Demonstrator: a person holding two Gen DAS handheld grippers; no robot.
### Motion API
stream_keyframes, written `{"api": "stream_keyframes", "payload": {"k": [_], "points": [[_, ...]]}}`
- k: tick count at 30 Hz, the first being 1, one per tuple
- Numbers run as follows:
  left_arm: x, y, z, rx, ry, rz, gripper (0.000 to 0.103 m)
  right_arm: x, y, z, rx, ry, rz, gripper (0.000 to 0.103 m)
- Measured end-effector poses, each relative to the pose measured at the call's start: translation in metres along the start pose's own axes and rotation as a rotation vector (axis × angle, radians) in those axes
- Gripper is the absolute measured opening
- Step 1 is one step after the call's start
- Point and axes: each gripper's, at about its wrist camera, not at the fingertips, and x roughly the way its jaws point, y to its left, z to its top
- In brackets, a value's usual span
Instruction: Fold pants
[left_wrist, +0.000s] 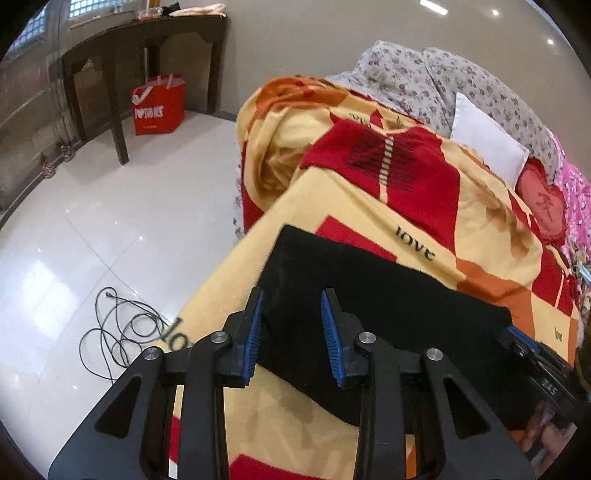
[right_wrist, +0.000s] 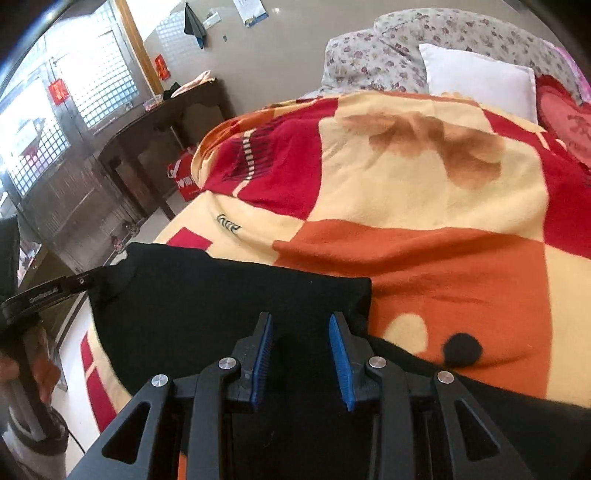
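Your left gripper (left_wrist: 291, 328) and right gripper (right_wrist: 302, 354) both gape over the folded black fabric pants (right_wrist: 221, 295); only the left view shows the coiled black cable (left_wrist: 118, 332).

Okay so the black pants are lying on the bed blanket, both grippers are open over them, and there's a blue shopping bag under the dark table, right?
Not quite: the shopping bag under the dark table is red, as the left wrist view shows. The black pants do lie on the blanket, with the left gripper and right gripper open.
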Motion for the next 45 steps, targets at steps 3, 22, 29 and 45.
{"api": "stream_keyframes", "payload": {"k": [3, 22, 29, 45], "points": [[-0.011, -0.003, 0.001, 0.011, -0.01, -0.001, 0.03, -0.019, 0.0, -0.008, 0.008, -0.016, 0.008, 0.03], [0.018, -0.043, -0.031, 0.092, 0.077, -0.077, 0.061, -0.07, -0.055, -0.081, 0.101, -0.006, -0.126, 0.032], [0.013, -0.058, -0.034, 0.125, 0.073, -0.099, 0.061, -0.111, -0.093, -0.101, 0.234, -0.064, -0.16, 0.034], [0.005, -0.235, -0.083, 0.495, 0.194, -0.366, 0.061, -0.201, -0.162, -0.169, 0.463, -0.146, -0.283, 0.038]]}}
